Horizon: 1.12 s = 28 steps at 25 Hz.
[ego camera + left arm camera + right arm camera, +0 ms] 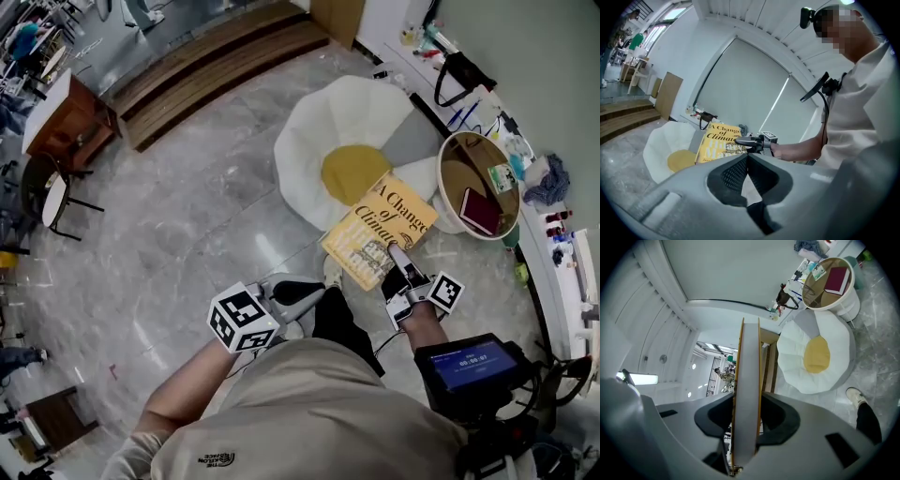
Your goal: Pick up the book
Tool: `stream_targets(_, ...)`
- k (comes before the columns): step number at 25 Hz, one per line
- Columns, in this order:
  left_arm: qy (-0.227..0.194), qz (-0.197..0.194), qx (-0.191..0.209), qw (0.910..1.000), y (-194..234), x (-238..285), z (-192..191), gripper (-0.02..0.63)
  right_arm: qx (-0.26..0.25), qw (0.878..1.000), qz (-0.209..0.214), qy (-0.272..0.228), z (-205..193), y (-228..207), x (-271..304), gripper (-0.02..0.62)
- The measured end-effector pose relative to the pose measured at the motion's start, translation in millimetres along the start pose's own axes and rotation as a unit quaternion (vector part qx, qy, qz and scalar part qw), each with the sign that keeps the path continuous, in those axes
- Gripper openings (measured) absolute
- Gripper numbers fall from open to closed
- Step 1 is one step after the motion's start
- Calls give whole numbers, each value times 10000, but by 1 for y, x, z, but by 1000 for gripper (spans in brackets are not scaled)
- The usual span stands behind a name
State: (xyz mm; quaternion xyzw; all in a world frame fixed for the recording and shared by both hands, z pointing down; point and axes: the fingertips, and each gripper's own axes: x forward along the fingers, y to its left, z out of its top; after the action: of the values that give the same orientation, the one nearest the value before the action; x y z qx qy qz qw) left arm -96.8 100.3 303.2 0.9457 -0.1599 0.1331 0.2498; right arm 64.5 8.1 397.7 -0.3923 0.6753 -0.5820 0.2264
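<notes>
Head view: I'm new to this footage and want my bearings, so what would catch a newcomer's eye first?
The yellow book stands out first, clamped in the right gripper and held above the floor at centre right. Just beyond it lies a large floor cushion shaped like a fried egg, white with a yellow yolk. At the right, a round white table carries a dark red book.

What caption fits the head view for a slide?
Book pickup: the right gripper grips the yellow book by its edge, over a fried-egg-shaped floor cushion.
</notes>
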Motion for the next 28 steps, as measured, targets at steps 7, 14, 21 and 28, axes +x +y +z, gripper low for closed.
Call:
stream_targets(7,-205,16,88,9997,-20,-32,14,6,-82,9998,158,102,-32,54,-23,147)
stream_targets(14,-216,34,156,9996,-19,-35,19,6,-130,9995,193,196,-40,65,-29,147)
stream_targets(21,-207,73,173,9996,-17,-33,19,6,-197,9991,285,258,-41,70,-29,147)
stream_targets(28,-213,77,167,9996,-16,-35,16,6,-269,9984,404,283,-45,76,-26,147)
